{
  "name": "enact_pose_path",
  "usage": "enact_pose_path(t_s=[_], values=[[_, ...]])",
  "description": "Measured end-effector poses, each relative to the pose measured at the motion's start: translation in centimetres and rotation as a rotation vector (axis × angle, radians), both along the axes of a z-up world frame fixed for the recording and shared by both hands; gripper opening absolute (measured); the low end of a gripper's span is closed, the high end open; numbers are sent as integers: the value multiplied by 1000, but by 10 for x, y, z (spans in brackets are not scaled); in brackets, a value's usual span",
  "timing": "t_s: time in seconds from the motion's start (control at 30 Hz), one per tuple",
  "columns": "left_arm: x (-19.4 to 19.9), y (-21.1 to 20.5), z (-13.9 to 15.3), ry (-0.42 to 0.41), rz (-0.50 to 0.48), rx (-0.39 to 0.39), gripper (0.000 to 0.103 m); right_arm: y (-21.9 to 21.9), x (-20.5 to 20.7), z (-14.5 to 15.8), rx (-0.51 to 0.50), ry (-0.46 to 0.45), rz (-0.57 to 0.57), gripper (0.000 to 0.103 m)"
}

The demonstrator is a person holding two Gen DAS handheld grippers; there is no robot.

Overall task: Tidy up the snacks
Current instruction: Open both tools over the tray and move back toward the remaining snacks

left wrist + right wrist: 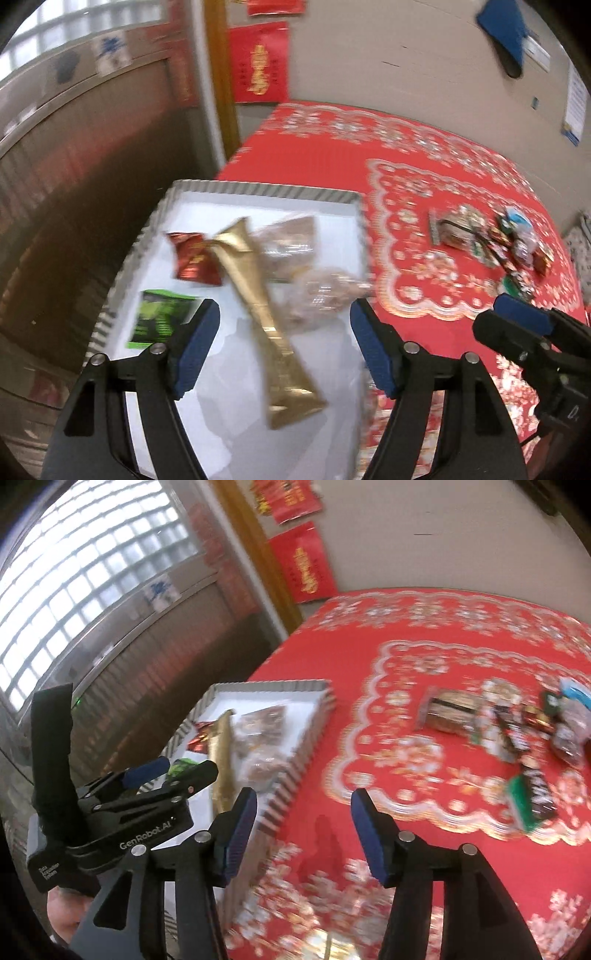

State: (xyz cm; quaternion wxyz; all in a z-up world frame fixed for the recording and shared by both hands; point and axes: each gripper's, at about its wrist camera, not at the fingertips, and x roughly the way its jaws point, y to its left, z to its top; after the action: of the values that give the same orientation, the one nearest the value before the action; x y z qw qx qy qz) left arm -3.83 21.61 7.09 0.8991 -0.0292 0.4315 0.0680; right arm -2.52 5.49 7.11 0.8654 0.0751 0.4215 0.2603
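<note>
Gold sachet (267,325) lying loose in tray (266,189), between wide-open left gripper (284,350). Right gripper (303,834) open too, empty. Remaining snacks (517,734) piled at two o'clock. Risk: blurry swing, clipping tray rim.

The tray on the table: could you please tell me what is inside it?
The tray holds a gold packet, red packet, green packet and two clear bags. Whatever lies beneath them is hidden.
</note>
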Motion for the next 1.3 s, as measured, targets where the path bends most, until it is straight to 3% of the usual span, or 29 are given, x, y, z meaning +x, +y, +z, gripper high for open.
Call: enact_pose_path(t_s=[0.27, 0.53, 0.87, 1.17, 1.3], values=[[16, -56, 5, 32, -99, -66, 73, -90, -7, 2, -19, -12, -150, 65], [40, -107, 5, 74, -165, -67, 73, -158, -7, -6, -32, 4, -250, 66], [70, -138, -1, 124, -177, -84, 73, -179, 2, -16, -24, 29, -265, 67], [114, -147, -8, 181, -157, -78, 73, -168, 33, -25, -49, 57, -222, 67], [132, -150, -11, 194, -180, -117, 73, -161, 46, -26, -71, 62, -200, 67]])
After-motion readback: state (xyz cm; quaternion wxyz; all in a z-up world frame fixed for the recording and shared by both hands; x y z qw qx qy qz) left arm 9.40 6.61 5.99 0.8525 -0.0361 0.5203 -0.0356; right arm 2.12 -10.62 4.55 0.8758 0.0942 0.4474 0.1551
